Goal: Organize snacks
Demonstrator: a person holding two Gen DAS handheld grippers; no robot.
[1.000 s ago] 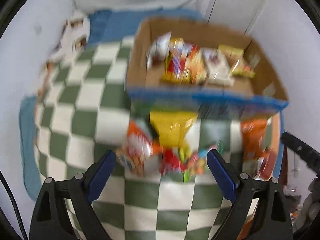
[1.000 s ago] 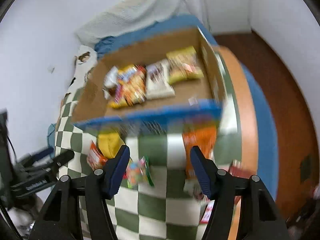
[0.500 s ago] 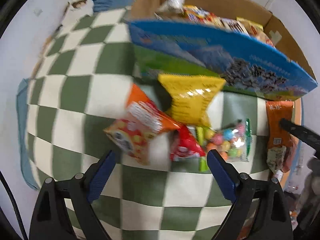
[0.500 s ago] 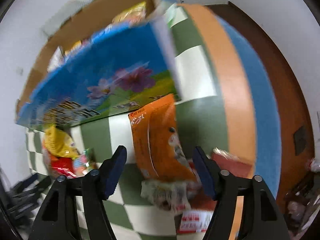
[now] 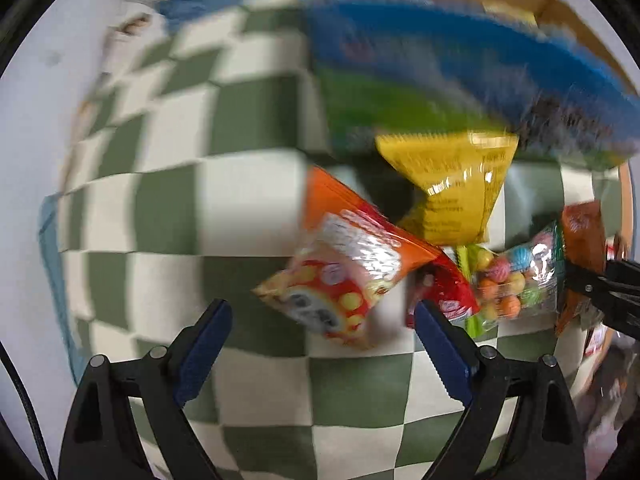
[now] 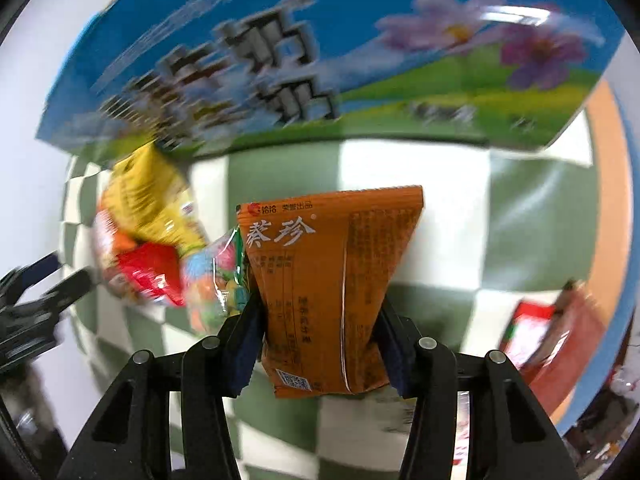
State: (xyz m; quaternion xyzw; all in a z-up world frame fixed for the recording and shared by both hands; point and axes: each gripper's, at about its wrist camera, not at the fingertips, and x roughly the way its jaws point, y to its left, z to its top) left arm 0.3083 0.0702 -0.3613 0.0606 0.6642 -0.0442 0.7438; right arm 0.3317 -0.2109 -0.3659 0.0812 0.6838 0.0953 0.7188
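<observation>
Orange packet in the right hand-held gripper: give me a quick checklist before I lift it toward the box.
1. Grip: the right hand-held gripper has both fingers pressed on the orange packet: ok.
2. Grip position: fingers sit on the packet's lower half, upper half free: ok.
3. Neighbours: the candy bag touches the packet's left edge and may drag along: not ok.
4. Box: its printed wall stands straight ahead, so the packet must rise over it: cannot tell clearance.
5. Left hand-held gripper: open, holding nothing, low beside the snack pile, out of the lift path: ok.
6. Space inside the box: hidden in the right view, blurred in the left: cannot tell.
</observation>
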